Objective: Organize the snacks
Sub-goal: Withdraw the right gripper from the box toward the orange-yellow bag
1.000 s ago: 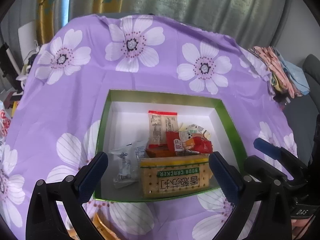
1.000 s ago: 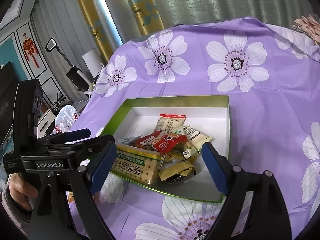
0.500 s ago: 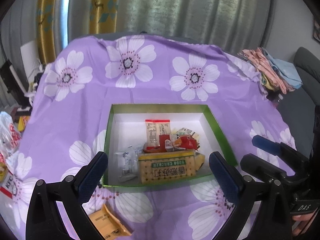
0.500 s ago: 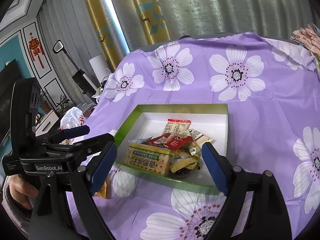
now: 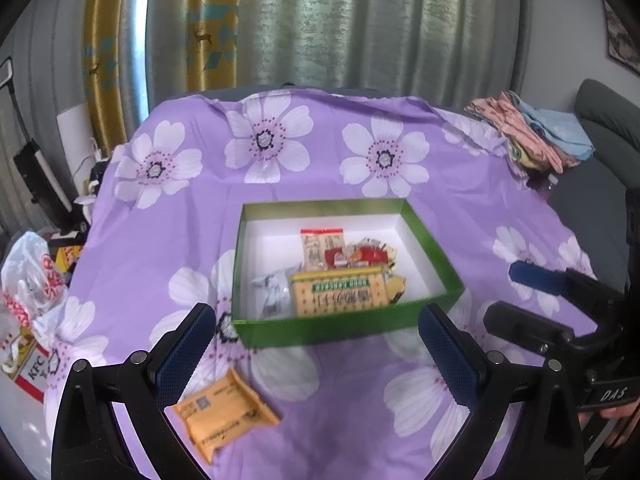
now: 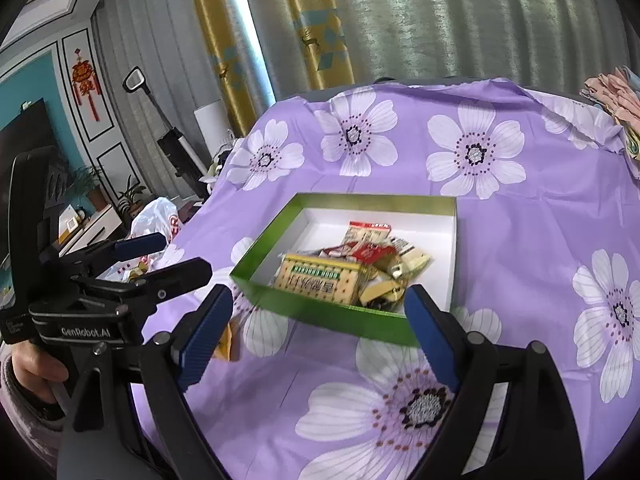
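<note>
A green box (image 5: pixel 344 330) with a white inside sits on the purple flowered cloth and also shows in the right wrist view (image 6: pixel 320 314). It holds several snack packets, with a yellow soda cracker pack (image 5: pixel 340 294) (image 6: pixel 322 282) in front. An orange snack packet (image 5: pixel 224 412) lies on the cloth outside the box, near its front left corner; only its edge (image 6: pixel 224 346) shows in the right wrist view. My left gripper (image 5: pixel 316 352) is open and empty, in front of the box. My right gripper (image 6: pixel 320 328) is open and empty, also in front of the box.
A white KFC plastic bag (image 5: pixel 28 300) lies at the table's left edge. Folded cloths (image 5: pixel 536 136) are piled at the far right corner. Curtains hang behind the table. The right gripper (image 5: pixel 560 300) shows at the right of the left wrist view.
Both grippers have pulled back and up from the box, which now looks smaller and farther. The orange packet on the cloth has come fully into the left wrist view.
</note>
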The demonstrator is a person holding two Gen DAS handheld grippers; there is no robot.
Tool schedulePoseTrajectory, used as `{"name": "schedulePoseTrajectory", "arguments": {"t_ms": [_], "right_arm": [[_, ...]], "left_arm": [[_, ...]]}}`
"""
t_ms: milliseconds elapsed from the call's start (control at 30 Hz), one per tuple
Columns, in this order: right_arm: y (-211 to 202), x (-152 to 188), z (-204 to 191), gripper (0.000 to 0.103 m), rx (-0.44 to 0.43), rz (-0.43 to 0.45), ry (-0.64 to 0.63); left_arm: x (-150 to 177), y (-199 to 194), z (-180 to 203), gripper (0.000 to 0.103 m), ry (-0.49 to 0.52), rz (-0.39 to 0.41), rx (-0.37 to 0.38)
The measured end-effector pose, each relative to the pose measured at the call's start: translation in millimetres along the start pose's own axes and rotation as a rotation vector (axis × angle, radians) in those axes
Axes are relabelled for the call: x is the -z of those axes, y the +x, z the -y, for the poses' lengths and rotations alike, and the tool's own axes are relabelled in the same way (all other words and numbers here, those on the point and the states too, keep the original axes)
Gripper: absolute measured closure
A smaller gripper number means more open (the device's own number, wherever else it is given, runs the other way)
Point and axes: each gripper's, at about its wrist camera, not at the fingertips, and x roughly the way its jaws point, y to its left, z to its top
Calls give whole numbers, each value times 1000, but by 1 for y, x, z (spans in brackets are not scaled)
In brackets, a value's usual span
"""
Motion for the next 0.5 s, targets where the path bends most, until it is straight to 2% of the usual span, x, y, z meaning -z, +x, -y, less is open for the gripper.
{"name": "schedulePoseTrajectory", "arguments": {"t_ms": [267,500], "right_arm": [[-2,18,-15,11,-30,-15,-48],[3,28,-16,11,-41,-37,-39]], "left_arm": [[21,-11,-6,2,-23,2,-13],[30,-13,-9,2,-38,1,-11]]}}
